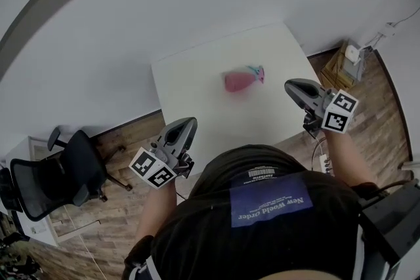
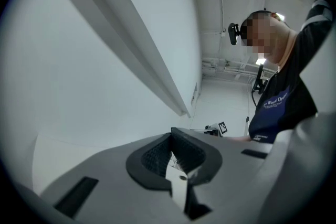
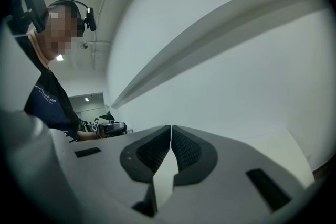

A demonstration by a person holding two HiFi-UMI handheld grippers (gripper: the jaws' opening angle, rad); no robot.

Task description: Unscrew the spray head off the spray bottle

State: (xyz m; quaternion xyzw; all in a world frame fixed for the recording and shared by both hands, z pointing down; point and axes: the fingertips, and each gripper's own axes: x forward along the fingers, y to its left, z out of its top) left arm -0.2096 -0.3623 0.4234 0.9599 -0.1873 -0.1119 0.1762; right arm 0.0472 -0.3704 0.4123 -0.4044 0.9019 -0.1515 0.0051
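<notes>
The pink spray bottle (image 1: 240,80) is sitting near the middle of the white table (image 1: 190,75), a bit blurry, with its spray head (image 1: 258,71) at the 2 o'clock end. The left gripper (image 1: 187,122) is hanging at the bottle's 8 o'clock and the right gripper (image 1: 292,87) at 3 o'clock. Both are keeping their jaws closed on nothing.

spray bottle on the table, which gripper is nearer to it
Right. The right gripper is at the table's right edge, roughly level with the spray bottle; the left gripper is farther off, back by the table's near left corner.
</notes>
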